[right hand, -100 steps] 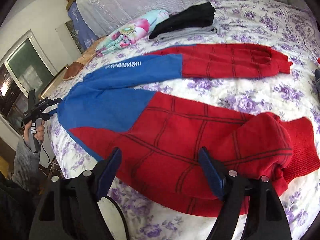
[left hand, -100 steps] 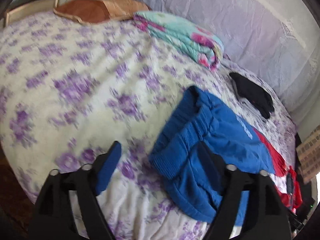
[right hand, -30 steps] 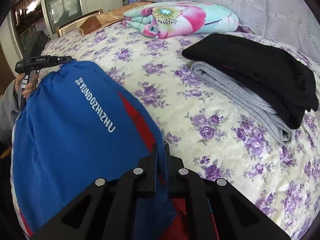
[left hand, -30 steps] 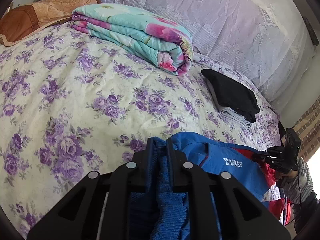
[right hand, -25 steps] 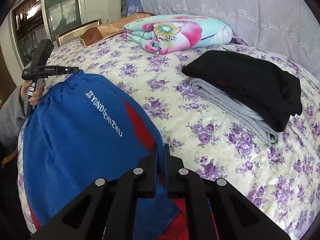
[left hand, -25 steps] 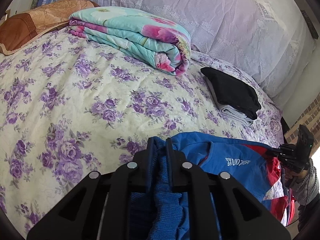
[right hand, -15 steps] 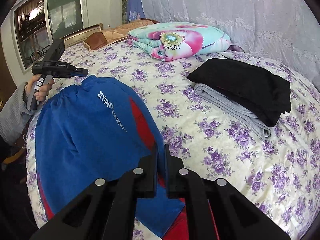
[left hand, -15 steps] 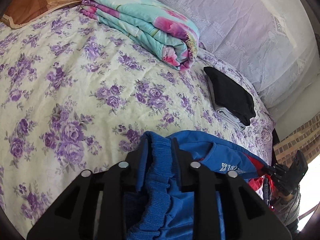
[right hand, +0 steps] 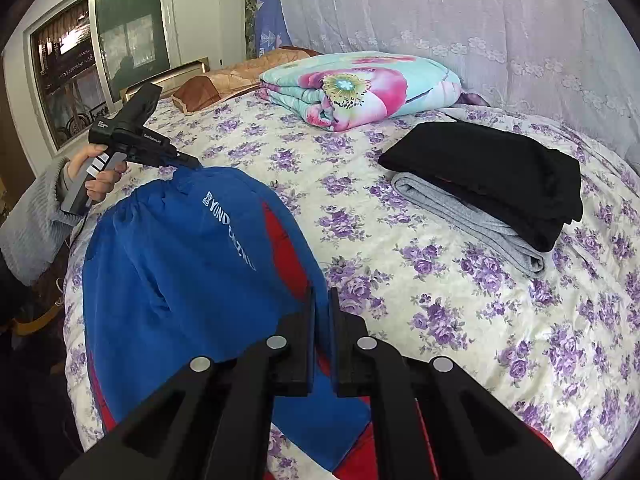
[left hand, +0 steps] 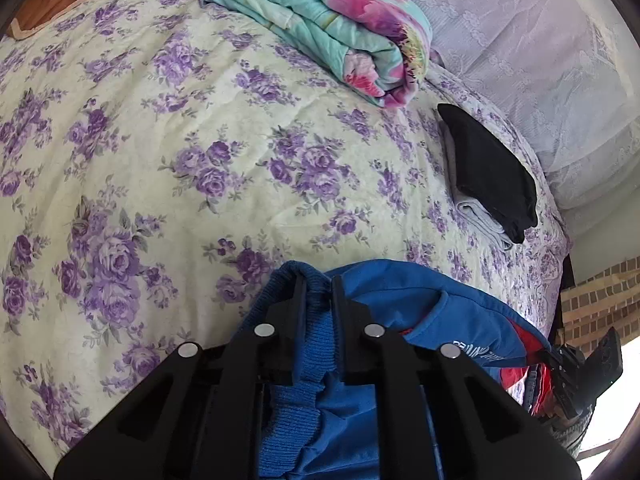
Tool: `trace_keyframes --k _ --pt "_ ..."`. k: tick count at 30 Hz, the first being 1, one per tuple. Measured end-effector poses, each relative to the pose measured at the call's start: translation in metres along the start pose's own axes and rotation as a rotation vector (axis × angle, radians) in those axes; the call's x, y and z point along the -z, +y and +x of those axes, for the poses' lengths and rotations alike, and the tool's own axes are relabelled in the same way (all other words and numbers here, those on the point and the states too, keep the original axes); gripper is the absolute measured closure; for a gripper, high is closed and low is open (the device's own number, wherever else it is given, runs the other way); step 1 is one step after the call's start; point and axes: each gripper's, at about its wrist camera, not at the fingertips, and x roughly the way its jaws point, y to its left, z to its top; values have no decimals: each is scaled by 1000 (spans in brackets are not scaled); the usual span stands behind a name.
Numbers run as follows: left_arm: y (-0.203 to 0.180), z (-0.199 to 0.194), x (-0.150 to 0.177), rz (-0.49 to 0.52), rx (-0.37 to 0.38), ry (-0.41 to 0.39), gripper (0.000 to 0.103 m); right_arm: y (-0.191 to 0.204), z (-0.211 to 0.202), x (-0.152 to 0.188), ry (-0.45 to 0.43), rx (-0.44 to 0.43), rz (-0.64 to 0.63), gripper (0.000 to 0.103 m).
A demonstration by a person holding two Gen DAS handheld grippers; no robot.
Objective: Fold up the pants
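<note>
A bed [right hand: 460, 292] with a purple-flowered cover fills the room, a lace curtain [right hand: 460, 20] behind it. The blue and red pants [right hand: 188, 264] lie doubled over at the bed's near edge. The left gripper [left hand: 319, 292] has its jaws pinched tight on the ribbed blue waistband [left hand: 316, 344]. The right gripper [right hand: 321, 308] has its jaws clamped on the pants' folded edge. A folded floral quilt [right hand: 360, 88] and a stack of black and grey clothes [right hand: 492, 176] sit farther back.

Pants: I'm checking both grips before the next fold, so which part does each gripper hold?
The left gripper pinches the blue ribbed waistband of the pants; the right gripper pinches their blue folded edge.
</note>
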Motion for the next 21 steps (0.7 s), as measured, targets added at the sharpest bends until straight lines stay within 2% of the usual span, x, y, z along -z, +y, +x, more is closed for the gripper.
trace_keyframes --k 4,9,12,16,17,20,21 --pt "-11 -16 2 37 50 -38 96 2 -6 2 -18 3 11 98" --pt "-7 -45 6 30 149 -113 96 16 -34 9 -70 12 2 98" --pt "7 -67 16 10 237 -175 96 40 -60 23 -117 1 -20 98" --pt "32 -90 48 -2 358 -236 96 89 -89 64 -149 -49 -55 98" --pt "38 -92 59 -7 372 -228 96 100 -91 76 -143 -69 -57 98" --pt "59 -90 94 -59 327 -179 92 128 -85 113 -98 -104 -44 98" --pt "65 -91 105 -81 317 -177 87 133 -80 124 -81 -117 -27 98"
